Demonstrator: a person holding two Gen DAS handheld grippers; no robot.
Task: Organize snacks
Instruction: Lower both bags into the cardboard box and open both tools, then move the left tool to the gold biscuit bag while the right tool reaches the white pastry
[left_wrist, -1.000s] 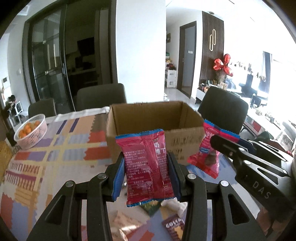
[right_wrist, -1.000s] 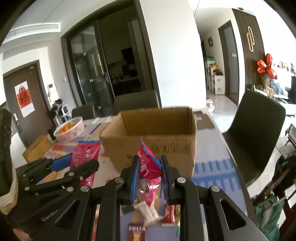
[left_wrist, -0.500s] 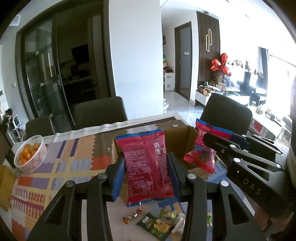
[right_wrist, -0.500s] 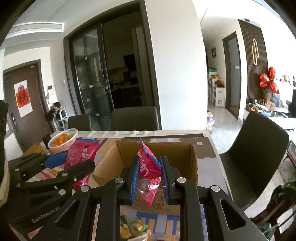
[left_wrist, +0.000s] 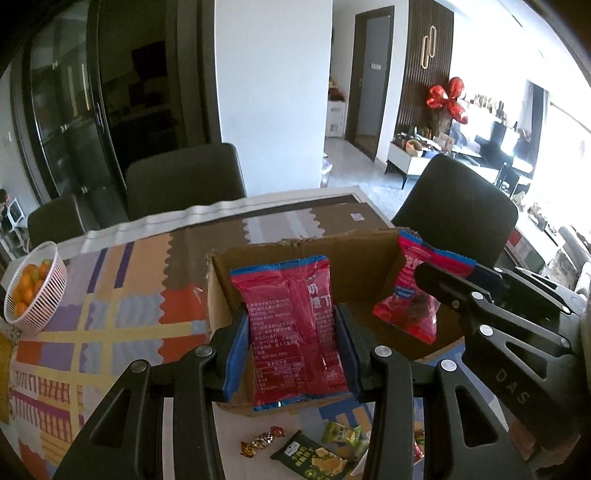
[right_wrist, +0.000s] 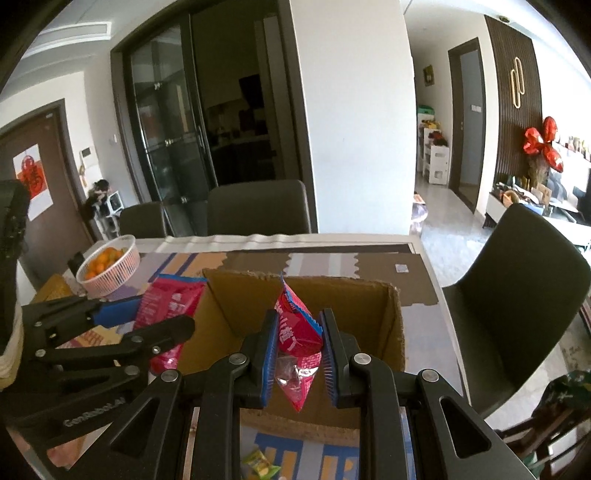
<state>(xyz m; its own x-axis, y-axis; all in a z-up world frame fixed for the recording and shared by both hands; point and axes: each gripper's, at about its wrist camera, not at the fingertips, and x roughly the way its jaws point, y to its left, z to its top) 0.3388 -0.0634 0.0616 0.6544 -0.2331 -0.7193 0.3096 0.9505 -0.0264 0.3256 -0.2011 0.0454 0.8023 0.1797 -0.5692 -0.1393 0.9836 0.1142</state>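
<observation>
My left gripper (left_wrist: 291, 350) is shut on a flat red snack packet (left_wrist: 291, 328) and holds it upright over the near left part of an open cardboard box (left_wrist: 354, 254). My right gripper (right_wrist: 297, 349) is shut on a smaller red snack packet (right_wrist: 297, 343), edge-on, above the same box (right_wrist: 391, 325). The right gripper with its packet (left_wrist: 417, 295) shows at the right of the left wrist view. The left gripper with its packet (right_wrist: 170, 314) shows at the left of the right wrist view. The box floor looks bare where it shows.
Loose snacks lie on the patterned tablecloth in front of the box: a green cracker packet (left_wrist: 314, 458), wrapped candies (left_wrist: 262, 439), a green sachet (right_wrist: 260, 467). A white basket of oranges (left_wrist: 33, 291) stands at the far left. Dark chairs (left_wrist: 454, 206) surround the table.
Both grippers have risen and moved forward with their packets, from in front of the box's near wall to above its opening. The box interior now shows.
</observation>
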